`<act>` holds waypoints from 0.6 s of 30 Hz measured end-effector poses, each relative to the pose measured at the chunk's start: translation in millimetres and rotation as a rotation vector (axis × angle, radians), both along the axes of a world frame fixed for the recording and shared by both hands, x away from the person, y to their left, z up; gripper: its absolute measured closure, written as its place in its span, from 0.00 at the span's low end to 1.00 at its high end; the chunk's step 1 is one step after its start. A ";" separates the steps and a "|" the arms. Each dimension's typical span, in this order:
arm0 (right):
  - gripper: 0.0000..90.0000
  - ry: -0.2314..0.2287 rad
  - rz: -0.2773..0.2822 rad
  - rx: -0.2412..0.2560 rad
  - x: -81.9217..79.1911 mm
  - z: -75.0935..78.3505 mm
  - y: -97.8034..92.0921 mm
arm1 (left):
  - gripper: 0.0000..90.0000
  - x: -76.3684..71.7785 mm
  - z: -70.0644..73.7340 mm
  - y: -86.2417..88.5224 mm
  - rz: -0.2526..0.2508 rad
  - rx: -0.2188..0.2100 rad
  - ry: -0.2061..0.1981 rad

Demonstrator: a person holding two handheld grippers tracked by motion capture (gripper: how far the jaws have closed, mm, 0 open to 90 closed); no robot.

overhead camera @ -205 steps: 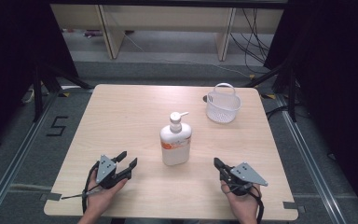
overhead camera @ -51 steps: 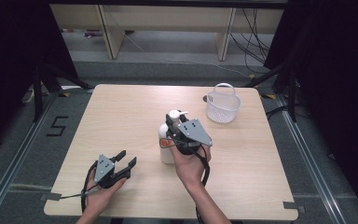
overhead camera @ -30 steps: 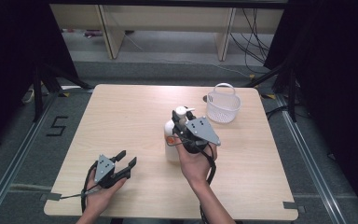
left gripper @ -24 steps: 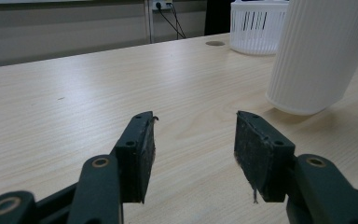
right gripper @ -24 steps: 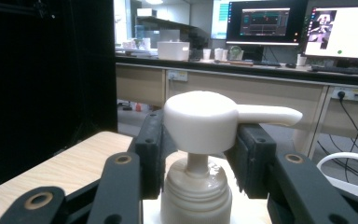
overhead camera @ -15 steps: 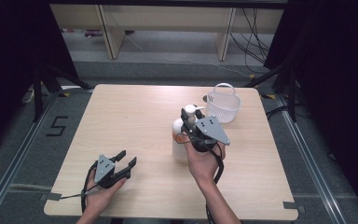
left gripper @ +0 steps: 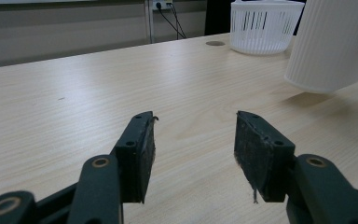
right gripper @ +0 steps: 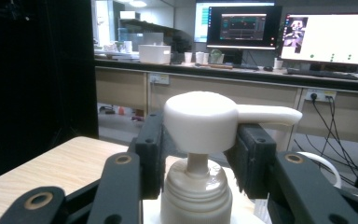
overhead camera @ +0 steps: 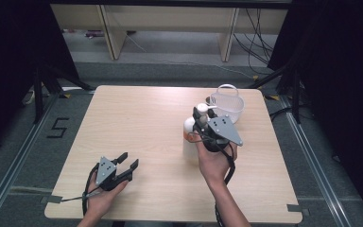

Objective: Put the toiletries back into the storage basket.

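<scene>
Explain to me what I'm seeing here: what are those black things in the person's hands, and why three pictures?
A person sits at a wooden table holding a hand-operated tool in each hand; each ends in a two-jaw claw. The high view looks down from above. The other two pictures come from small cameras riding on each claw, looking along its jaws.

The right claw is shut on a white pump bottle, gripping it at the pump head. In the left gripper view the bottle's ribbed base hangs just above the table, so it is lifted. The left claw rests near the table's front edge, open and holding nothing. Beyond the bottle stands a small white basket.
</scene>
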State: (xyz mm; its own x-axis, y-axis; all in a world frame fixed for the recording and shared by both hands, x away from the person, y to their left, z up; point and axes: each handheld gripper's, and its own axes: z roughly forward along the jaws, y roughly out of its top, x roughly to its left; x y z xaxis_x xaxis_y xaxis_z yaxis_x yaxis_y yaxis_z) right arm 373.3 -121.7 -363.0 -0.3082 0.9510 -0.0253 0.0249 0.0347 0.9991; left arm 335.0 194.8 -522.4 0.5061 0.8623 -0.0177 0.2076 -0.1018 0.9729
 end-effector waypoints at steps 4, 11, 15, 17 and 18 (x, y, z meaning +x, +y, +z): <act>0.67 0.010 -0.006 0.007 0.2 0.4 -5.8 | 0.52 0.0 0.0 0.0 0.000 0.000 -0.001; 0.67 0.002 -0.029 0.000 0.9 2.2 -15.0 | 0.52 -0.1 0.0 0.0 0.002 0.001 0.000; 0.67 0.007 -0.038 0.022 1.1 2.9 -18.8 | 0.52 -0.2 0.1 0.2 0.000 0.002 -0.001; 0.67 -0.009 -0.046 0.002 2.1 3.5 -22.0 | 0.52 -0.2 0.1 0.2 0.001 0.002 0.000; 0.67 -0.009 -0.046 0.002 2.1 3.5 -22.0 | 0.52 -0.2 0.1 0.2 0.001 0.002 0.000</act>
